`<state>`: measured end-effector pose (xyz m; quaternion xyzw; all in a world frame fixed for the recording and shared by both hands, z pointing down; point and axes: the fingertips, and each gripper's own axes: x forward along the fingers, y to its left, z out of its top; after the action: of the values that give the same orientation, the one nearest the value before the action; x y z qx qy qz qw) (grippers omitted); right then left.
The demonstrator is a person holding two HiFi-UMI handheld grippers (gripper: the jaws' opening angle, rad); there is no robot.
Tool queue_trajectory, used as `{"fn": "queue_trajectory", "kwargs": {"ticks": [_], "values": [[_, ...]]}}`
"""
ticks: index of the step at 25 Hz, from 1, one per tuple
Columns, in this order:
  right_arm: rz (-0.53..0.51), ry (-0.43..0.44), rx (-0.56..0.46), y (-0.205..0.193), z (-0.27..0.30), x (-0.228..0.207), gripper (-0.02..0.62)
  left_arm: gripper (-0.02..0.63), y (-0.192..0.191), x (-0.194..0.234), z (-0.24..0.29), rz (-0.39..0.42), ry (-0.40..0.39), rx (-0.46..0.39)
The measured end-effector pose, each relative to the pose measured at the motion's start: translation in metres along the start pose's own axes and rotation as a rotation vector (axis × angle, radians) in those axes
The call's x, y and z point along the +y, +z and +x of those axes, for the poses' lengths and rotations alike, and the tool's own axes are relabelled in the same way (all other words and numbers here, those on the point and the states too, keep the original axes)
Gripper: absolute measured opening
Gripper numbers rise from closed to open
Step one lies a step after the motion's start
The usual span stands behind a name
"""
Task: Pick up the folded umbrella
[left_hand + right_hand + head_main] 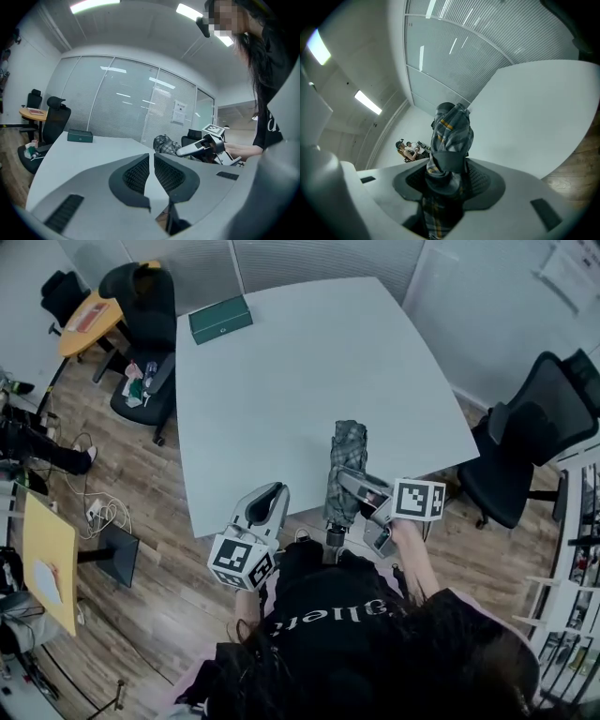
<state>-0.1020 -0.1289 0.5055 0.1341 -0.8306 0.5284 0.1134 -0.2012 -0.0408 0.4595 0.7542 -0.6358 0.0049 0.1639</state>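
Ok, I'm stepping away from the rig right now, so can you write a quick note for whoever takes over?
Right gripper: jaws closed on the folded umbrella.
Left gripper: jaws nearly together, nothing between them, held by the table's near edge.
Things: the umbrella is at the near edge of the white table; a green box sits at the far corner.
Done: grip taken.
Left: lift the umbrella clear. Whether it is already off the table cannot be told.

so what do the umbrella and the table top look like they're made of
Folded umbrella: probably woven synthetic cloth, matte; it shows a plaid pattern and soft crumpled folds. Table: smooth pale top with a slight sheen, likely laminate, though painted board would look alike.
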Motion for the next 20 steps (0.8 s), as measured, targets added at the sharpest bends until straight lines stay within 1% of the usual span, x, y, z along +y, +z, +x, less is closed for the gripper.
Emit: {"fn": "queue_trajectory", "kwargs": {"ticks": [5, 7, 8, 9, 10, 12, 13, 14, 16, 17, 20], "values": [[-0.023, 0.039, 0.048, -0.005, -0.014, 0.006, 0.197, 0.047, -0.007, -0.021, -0.007, -0.018, 0.057, 0.001], [-0.021, 0.050, 0.076, -0.010, -0.014, 0.004, 0.186, 0.046, -0.010, -0.026, -0.005, -0.048, 0.067, -0.024], [0.004, 0.065, 0.096, -0.015, -0.011, 0.002, 0.181, 0.046, -0.010, -0.030, 0.000, -0.071, 0.059, -0.056], [0.059, 0.090, 0.119, -0.021, -0.007, 0.000, 0.173, 0.046, -0.011, -0.034, 0.006, -0.099, 0.035, -0.092], [0.135, 0.127, 0.138, -0.027, -0.002, -0.002, 0.172, 0.046, -0.013, -0.037, 0.013, -0.138, -0.005, -0.120], [0.276, 0.247, 0.146, -0.031, 0.014, -0.002, 0.169, 0.046, -0.018, -0.038, 0.023, -0.254, -0.080, -0.150], [0.324, 0.307, 0.142, -0.031, 0.021, 0.000, 0.167, 0.046, -0.020, -0.035, 0.023, -0.300, -0.090, -0.164], [0.354, 0.348, 0.140, -0.030, 0.025, 0.001, 0.166, 0.046, -0.020, -0.032, 0.020, -0.320, -0.078, -0.178], [0.389, 0.398, 0.152, -0.031, 0.029, 0.004, 0.164, 0.046, -0.017, -0.028, 0.013, -0.313, -0.040, -0.196], [0.407, 0.421, 0.162, -0.031, 0.030, 0.007, 0.164, 0.046, -0.016, -0.028, 0.011, -0.310, -0.032, -0.199], [0.445, 0.475, 0.181, -0.033, 0.028, 0.013, 0.164, 0.047, -0.014, -0.038, 0.011, -0.299, -0.037, -0.190]]}}
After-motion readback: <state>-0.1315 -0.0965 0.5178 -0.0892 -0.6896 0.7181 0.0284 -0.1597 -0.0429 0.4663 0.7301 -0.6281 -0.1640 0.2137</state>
